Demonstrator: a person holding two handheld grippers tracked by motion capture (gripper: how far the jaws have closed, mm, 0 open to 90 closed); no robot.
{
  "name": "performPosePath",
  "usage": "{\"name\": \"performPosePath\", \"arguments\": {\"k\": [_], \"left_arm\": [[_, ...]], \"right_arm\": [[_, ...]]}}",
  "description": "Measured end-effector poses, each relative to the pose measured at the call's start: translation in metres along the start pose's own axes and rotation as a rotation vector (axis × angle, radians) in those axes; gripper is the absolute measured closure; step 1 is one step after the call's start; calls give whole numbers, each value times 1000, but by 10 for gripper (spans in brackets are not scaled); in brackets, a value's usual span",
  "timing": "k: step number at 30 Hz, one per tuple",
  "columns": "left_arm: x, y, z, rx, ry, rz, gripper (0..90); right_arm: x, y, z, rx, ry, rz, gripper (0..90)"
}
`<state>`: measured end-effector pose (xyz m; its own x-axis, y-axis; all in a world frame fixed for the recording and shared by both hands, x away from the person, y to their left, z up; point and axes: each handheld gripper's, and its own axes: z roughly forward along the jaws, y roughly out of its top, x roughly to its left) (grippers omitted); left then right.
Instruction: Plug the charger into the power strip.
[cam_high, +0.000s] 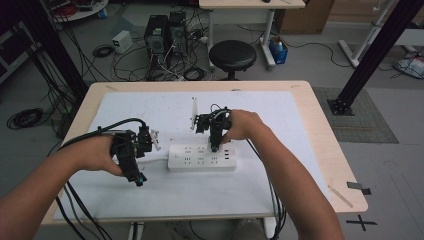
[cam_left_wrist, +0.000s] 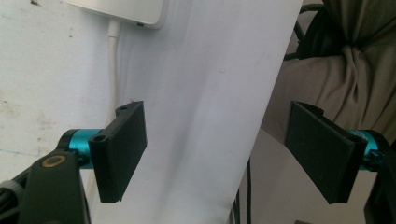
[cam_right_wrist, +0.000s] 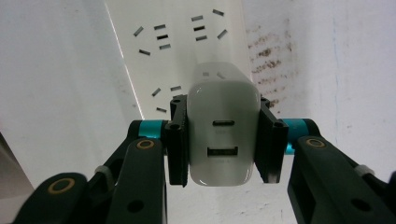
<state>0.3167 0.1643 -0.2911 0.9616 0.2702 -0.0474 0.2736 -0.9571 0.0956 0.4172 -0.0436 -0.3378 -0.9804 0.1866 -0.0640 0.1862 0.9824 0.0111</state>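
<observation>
Right gripper (cam_right_wrist: 223, 140) clamped on white USB charger (cam_right_wrist: 223, 135) (two ports facing the camera), pads tight on both sides. Charger over the right part of the white power strip (cam_high: 202, 157), mid-desk on the white sheet (cam_high: 150, 195); seated or just touching, cannot tell. Left gripper (cam_left_wrist: 217, 154) wide open, holding nothing, just left of the strip by its cord (cam_left_wrist: 113, 70).

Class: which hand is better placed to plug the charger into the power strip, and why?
Right. Its claw already clamps the white charger directly over the power strip; the left claw is open, beside the strip.
</observation>
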Motion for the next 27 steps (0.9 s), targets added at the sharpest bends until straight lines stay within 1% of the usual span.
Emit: {"name": "performPosePath", "arguments": {"k": [3,5,6,7,8,10,11,13,15,16,17,18,21,25,26,27], "left_arm": [[1,0,1,5,-3,1,212],[1,-1,1,-1,-4,-3,213],[1,-1,1,-1,-4,1,213],[2,-2,1,-2,-4,-1,213],[2,-2,1,-6,-5,2,213],[3,-3,1,-3,-9,2,213],[3,-3,1,-2,-10,1,213],[4,-4,2,0,-12,0,213],[4,-4,2,0,-13,-1,213],[4,-5,2,-4,-15,1,213],[4,-5,2,-7,-15,0,213],[5,-5,2,-8,-16,3,213],[5,-5,2,-11,-16,1,213],[4,-5,1,-14,-14,6,213],[4,-5,1,-15,-14,2,213],[4,-6,1,-15,-13,1,213]], "right_arm": [[-1,2,3,3,10,-12,618],[-3,4,5,7,6,-25,618],[-3,4,6,23,8,-21,618],[-4,5,7,17,9,-39,618],[-3,5,7,21,10,-26,618],[-4,6,7,26,12,-41,618],[-4,7,7,28,15,-37,618],[-5,6,7,32,17,-49,618],[-5,6,8,25,22,-44,618],[-6,6,8,24,21,-56,619],[-5,6,8,42,20,-64,619],[-5,7,8,46,14,-79,619],[-3,9,8,54,8,-94,619],[-4,8,8,38,10,-101,619],[-4,7,8,33,12,-98,620],[-4,7,8,30,8,-111,619]]}}
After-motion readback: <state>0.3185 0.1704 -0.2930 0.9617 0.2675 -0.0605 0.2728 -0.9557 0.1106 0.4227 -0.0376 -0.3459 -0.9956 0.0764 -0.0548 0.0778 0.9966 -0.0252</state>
